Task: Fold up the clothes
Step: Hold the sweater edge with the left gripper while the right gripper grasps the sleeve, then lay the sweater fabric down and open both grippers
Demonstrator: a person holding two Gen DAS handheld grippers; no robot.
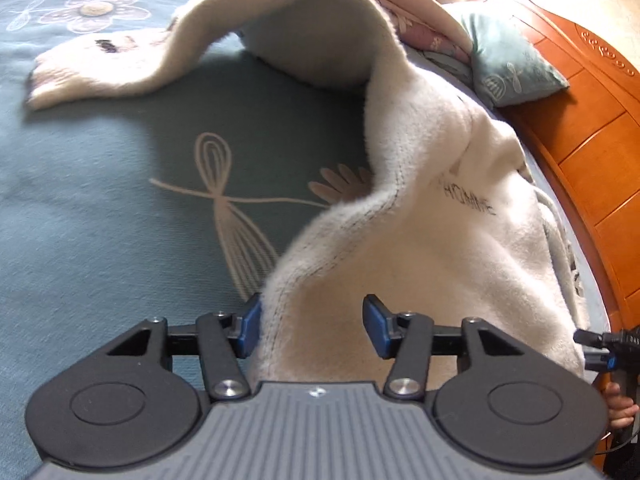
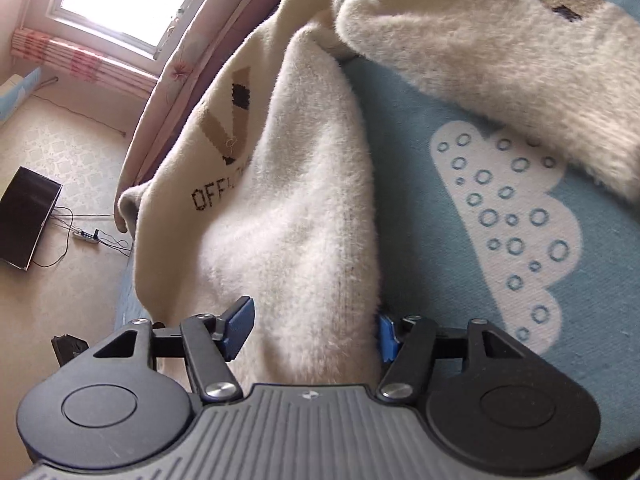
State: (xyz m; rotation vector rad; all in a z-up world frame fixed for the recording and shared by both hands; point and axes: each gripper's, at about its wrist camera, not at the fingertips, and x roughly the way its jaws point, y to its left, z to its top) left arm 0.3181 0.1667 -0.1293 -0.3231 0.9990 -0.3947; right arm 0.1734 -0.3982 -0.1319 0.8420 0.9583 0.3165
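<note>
A cream fluffy sweater (image 1: 420, 200) with dark lettering lies bunched on the blue patterned bedcover (image 1: 100, 200). One sleeve (image 1: 100, 64) stretches out to the far left. My left gripper (image 1: 314, 330) is open. The sweater's hem runs between its blue pads, brushing the left pad and clear of the right one. In the right wrist view the same sweater (image 2: 300, 200) hangs over the bed's edge. My right gripper (image 2: 314, 330) is open astride a thick fold, whose fluff hides part of the right pad. Another sleeve (image 2: 500, 52) lies across the far right.
An orange wooden bed frame (image 1: 580, 120) and a blue pillow (image 1: 508, 64) line the right side. A hand (image 1: 620, 404) shows at the right edge. A pink quilt (image 2: 192, 40) lies behind the sweater. On the floor are a black screen (image 2: 28, 224) and a power strip (image 2: 86, 236).
</note>
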